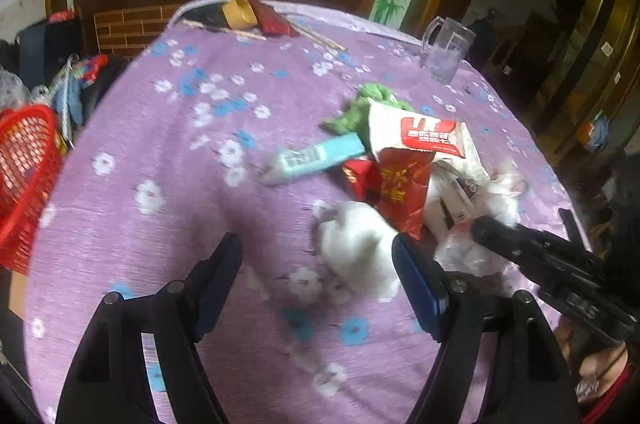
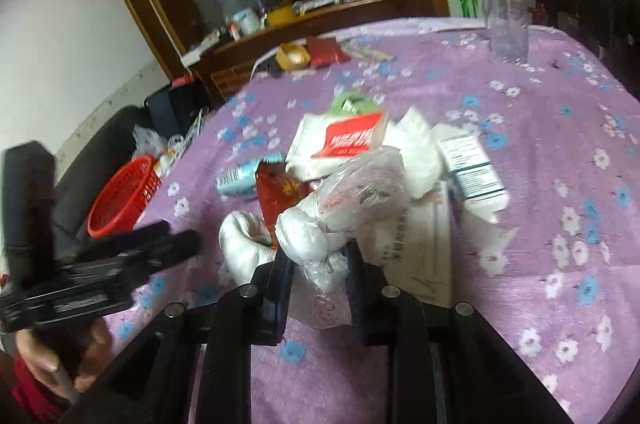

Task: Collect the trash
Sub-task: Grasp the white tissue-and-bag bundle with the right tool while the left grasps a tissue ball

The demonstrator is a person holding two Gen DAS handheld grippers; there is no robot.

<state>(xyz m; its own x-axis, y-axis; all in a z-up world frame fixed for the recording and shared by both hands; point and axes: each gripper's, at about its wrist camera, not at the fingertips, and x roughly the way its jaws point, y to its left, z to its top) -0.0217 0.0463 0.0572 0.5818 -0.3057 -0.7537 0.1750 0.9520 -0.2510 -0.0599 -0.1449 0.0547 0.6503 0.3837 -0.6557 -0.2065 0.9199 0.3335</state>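
The right tongs (image 2: 316,264) pinch the crumpled plastic bag (image 2: 352,195), light, soft and slippery, at its bunched lower end; the left tongs (image 1: 316,264) stand spread.

Both wrist cameras are looking steeply down, close over the table (image 1: 180,183), the left and right views sharing the trash pile (image 2: 360,175).

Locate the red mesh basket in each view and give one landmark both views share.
Left wrist view: the red mesh basket sits at the far left edge, beside the purple flowered tablecloth.
Right wrist view: the basket is left of centre, off the cloth's left edge.
Shared landmark: the clear glass mug at the table's far right.
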